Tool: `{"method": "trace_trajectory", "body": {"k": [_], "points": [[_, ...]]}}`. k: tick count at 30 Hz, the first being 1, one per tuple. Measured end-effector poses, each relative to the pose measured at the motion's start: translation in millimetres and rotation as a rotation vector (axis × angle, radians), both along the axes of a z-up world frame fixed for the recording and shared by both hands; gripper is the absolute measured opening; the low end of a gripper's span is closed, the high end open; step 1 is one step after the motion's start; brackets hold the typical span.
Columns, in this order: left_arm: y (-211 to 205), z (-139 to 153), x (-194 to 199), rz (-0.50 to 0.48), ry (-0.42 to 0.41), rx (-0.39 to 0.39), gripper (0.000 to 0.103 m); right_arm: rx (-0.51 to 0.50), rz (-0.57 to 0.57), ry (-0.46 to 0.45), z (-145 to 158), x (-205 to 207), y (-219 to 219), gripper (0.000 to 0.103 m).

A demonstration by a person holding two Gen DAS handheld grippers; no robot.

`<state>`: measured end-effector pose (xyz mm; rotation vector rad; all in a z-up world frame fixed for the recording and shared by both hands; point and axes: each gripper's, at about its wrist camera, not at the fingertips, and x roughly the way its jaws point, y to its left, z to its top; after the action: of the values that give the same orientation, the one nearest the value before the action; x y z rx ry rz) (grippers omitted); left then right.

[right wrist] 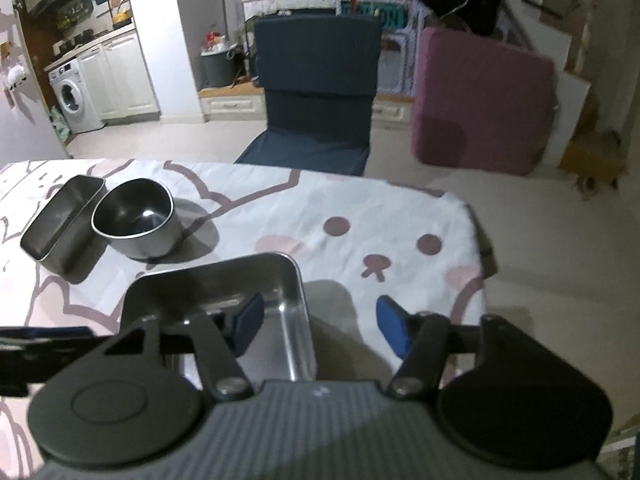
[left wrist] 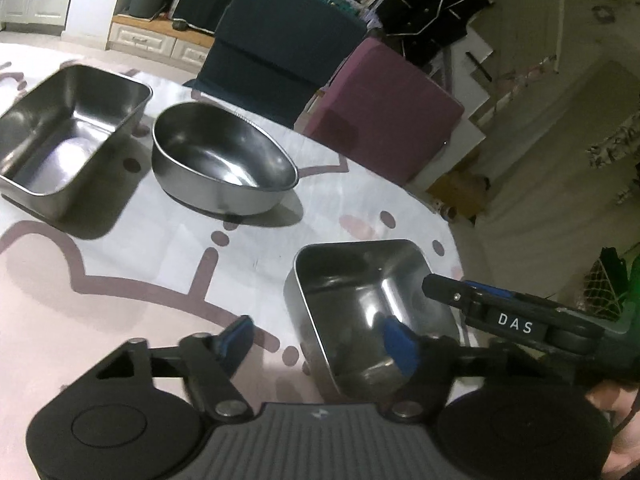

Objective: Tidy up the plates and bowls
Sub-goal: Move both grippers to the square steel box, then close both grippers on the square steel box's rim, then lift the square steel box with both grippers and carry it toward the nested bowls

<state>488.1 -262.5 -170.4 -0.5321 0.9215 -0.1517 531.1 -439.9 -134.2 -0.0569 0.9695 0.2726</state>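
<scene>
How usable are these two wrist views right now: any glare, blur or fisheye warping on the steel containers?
Left wrist view: bright glare patches inside the round bowl and the far rectangular tray; the near square container is dim, the table edge bows strongly. Right wrist view: the room is dark at the corners, the near container is slightly soft and casts a hard shadow on the cloth.

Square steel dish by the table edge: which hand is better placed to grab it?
Right, narrowly: the right gripper, open, straddles one dish wall squarely; the left gripper straddles the opposite wall at a skew.
</scene>
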Motion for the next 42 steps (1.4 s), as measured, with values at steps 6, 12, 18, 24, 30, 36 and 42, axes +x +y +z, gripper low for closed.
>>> {"method": "trace_trajectory", "body": {"k": [6, 12, 18, 24, 30, 36, 42], "points": [[-2.7, -12.4, 12.5, -0.006, 0.032, -0.026, 0.052, -0.028, 0.045, 0.057, -10.7, 14.5, 7.4, 0.051], [-9.1, -15.2, 14.1, -0.02, 0.048, -0.041, 0.041, -0.036, 0.071, 0.117, -19.1, 16.3, 12.9, 0.014], [-3.0, -18.6, 13.4, 0.017, 0.074, -0.056, 0.02, -0.037, 0.052, 0.103, -10.5, 7.2, 13.5, 0.011], [4.6, -6.8, 2.4, 0.016, 0.066, -0.036, 0.017, -0.03, -0.002, 0.086, 4.1, -8.9, 16.9, 0.006], [25.4, 13.6, -18.5, 0.002, 0.037, -0.029, 0.013, 0.004, -0.039, 0.061, 20.7, -33.4, 24.3, 0.003], [52.1, 50.3, -50.4, -0.037, -0.029, -0.016, 0.011, 0.046, -0.058, 0.005, 54.8, -70.5, 44.2, 0.003], [84.9, 82.9, -93.5, -0.071, -0.08, 0.0, 0.012, 0.095, -0.091, -0.046, 84.8, -120.0, 69.8, 0.004]]}}
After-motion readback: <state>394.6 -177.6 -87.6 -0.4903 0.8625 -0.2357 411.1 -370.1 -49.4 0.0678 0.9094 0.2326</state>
